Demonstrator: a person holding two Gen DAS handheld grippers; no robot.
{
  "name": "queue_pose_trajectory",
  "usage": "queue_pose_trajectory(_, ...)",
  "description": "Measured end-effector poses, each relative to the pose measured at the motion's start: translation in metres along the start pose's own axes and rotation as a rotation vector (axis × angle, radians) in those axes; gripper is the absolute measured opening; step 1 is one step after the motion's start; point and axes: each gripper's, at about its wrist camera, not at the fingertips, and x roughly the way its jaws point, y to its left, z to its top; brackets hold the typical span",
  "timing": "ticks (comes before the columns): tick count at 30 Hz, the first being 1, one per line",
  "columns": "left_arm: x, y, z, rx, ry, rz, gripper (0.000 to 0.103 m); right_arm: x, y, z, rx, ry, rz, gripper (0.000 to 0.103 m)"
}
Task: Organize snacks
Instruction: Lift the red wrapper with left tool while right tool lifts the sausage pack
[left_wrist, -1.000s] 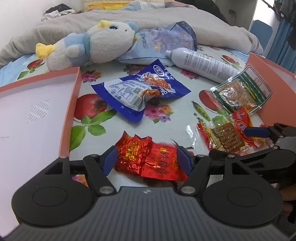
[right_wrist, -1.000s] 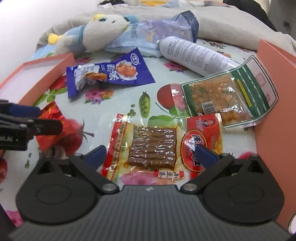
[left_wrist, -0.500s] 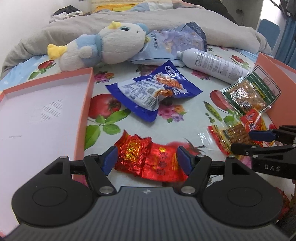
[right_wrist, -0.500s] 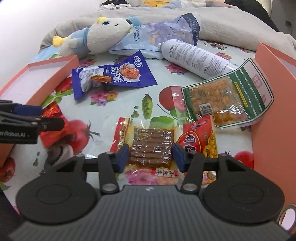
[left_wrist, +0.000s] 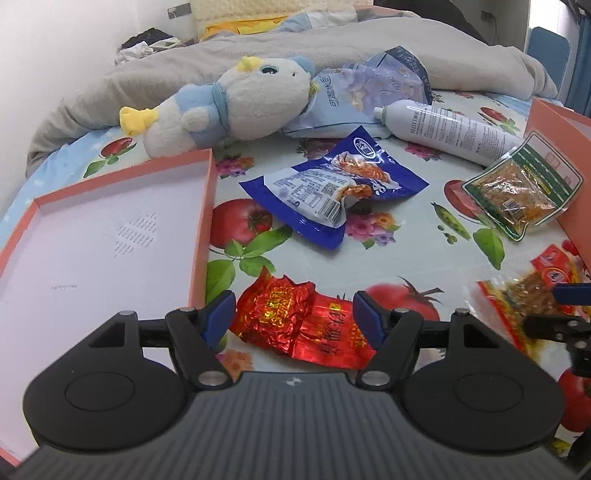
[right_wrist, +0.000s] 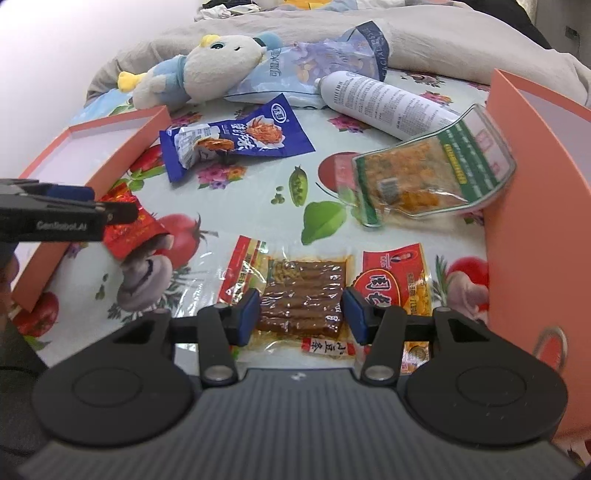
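Observation:
My left gripper (left_wrist: 293, 314) is shut on a crumpled red foil snack packet (left_wrist: 299, 321) and holds it a little above the cloth; it also shows in the right wrist view (right_wrist: 129, 229). My right gripper (right_wrist: 299, 314) is shut on a clear packet of brown tofu strips (right_wrist: 303, 295) with a red label, lifted off the cloth. A blue shrimp snack packet (left_wrist: 332, 192) lies in the middle. A green-edged packet of yellow snack (left_wrist: 524, 188) leans on the right box.
An open orange box (left_wrist: 210, 206) with a white floor sits at left. A second orange box wall (right_wrist: 532, 221) stands at right. A plush toy (left_wrist: 229, 103), a pale blue bag (left_wrist: 369, 92) and a white spray can (left_wrist: 450, 129) lie at the back on a fruit-print cloth.
My right gripper has closed on the tofu strip packet and raised it. My left gripper has lifted with the red foil packet still held.

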Motion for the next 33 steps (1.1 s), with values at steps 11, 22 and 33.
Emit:
queue_pose_trajectory(11,0.022,0.013,-0.003,-0.030,0.052,-0.023,0.070,-0.010,-0.001,-0.004,-0.002,0.008,0.010,0.052)
queue_pose_trajectory(22,0.006,0.015,-0.002,-0.092,0.016,-0.054,0.044,-0.017,-0.002,0.003,0.004,-0.008,0.015,0.052)
queue_pose_trajectory(33,-0.046,0.009,0.026,-0.163,-0.058,-0.067,0.044,-0.047,-0.005,0.026,0.019,-0.067,0.037,0.052)
